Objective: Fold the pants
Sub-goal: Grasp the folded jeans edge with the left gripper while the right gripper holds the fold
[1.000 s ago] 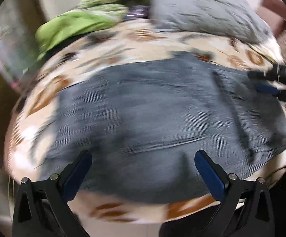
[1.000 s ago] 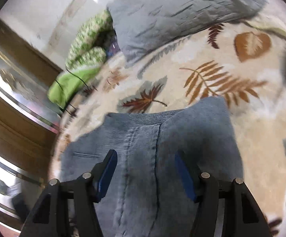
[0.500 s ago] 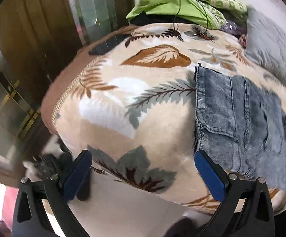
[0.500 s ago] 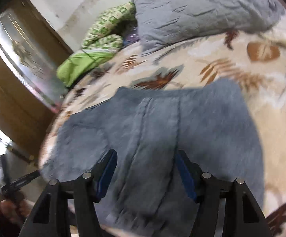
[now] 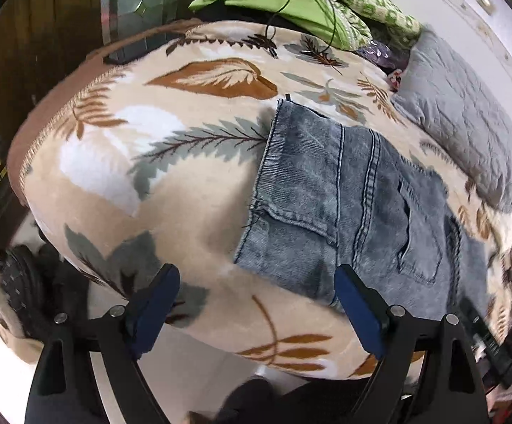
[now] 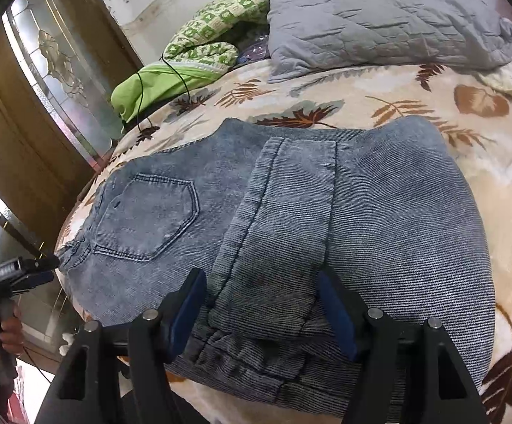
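Right gripper (image 6: 261, 312): spread wide, over the near cuffs
Left gripper (image 5: 256, 304): spread wide, holds nothing
Pants (image 6: 291, 219): folded on the leaf blanket (image 6: 415, 92)

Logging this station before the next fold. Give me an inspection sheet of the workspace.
Surface: bed with leaf-print blanket.
Job's things: grey-blue jeans lying partly folded, back pocket up, one leg end folded over.
Clutter: grey quilted pillow, green bedding, green patterned cloth.
Grippers: left gripper open, empty, off the bed's edge; right gripper open, fingers either side of the folded leg.
Cables: thin black cable over the green bedding.
Surroundings: wooden glass-panelled door.
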Tool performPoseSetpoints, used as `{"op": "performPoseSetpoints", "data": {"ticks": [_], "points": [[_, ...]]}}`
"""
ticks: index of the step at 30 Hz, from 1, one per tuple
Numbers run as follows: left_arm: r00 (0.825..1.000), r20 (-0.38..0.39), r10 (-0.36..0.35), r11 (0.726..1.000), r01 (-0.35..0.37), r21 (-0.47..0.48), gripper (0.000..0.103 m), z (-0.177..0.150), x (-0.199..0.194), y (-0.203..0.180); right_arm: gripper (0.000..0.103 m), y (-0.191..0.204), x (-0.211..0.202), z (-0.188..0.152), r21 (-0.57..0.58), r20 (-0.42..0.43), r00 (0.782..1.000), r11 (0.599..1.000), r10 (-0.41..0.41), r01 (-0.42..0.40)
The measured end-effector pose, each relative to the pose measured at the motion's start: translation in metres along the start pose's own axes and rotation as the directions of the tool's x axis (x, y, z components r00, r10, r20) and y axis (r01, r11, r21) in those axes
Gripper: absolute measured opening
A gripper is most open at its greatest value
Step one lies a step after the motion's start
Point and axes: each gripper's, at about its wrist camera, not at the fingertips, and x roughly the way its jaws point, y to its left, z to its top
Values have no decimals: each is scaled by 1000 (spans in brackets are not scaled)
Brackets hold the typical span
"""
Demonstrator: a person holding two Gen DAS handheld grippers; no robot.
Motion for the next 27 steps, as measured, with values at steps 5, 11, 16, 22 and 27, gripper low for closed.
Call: {"op": "performPoseSetpoints", "data": {"ticks": [5,11,16,22,27], "points": [[999,-4,-43,999,43,-25,90,16,11,-5,70,-1,0,0,4,1,1000,1000,5,-5],[989,-76,-130,988,122,-96,66,22,38,-1,70,-1,0,0,3,1,1000,1000,6,-6],[987,-74,-143,986,136,-93,61,22,41,0,73,1,0,0,-1,1,1000,1000,8,-8],[977,-71,-200,978,195,-71,29,27,44,-7,77,9,2,-1,-50,3,1000,999,-21,21],[978,-41,-206,978,204,-33,26,27,36,-13,77,7,1,-1,-34,5,1000,999,-12,12]]}}
